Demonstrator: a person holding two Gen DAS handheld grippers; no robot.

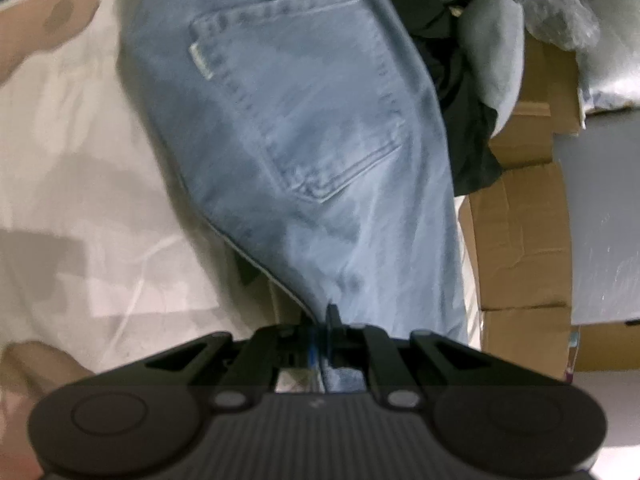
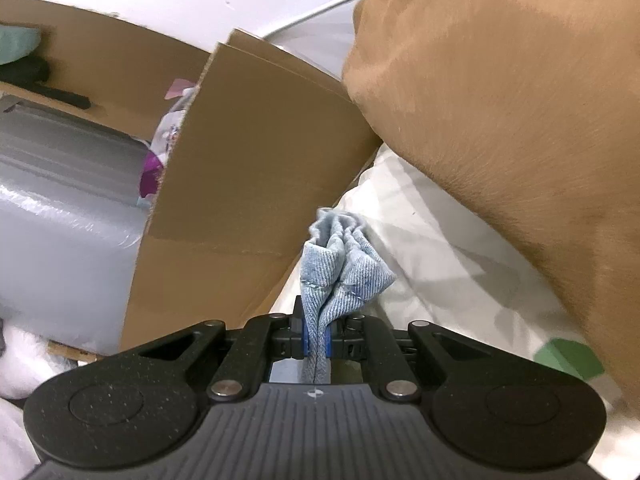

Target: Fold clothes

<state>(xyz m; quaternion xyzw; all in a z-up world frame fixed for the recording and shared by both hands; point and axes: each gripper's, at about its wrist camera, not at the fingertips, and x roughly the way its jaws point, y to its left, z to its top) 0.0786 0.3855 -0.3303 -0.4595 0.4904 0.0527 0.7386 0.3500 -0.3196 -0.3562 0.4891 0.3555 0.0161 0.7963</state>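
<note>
a: jeans (image 1: pixel 304 128) — where did they lie from your tongs?

b: in the left wrist view they ran from the left gripper (image 1: pixel 326 332) away to the far side, long axis near to far, back pocket (image 1: pixel 296 96) facing up. they draped over the pale bedding (image 1: pixel 80 160), with the cardboard boxes (image 1: pixel 520 240) on the right.

a: and your grip there?

b: the left jaws were clenched on the near edge of the denim, cloth pinched between the pads.

a: the right gripper (image 2: pixel 317 344)?

b: clenched too, on a bunched fold of the same denim (image 2: pixel 340 264) that stuck out just past its fingers. a cardboard flap (image 2: pixel 248 160) stood to the left, a tan cushion (image 2: pixel 500 100) to the far right.

a: which hand was nearer the bulk?

b: i'd judge the left; the right view showed only its own bunch. the fold likely turned on carrying both held edges toward the far end, along that axis.
</note>
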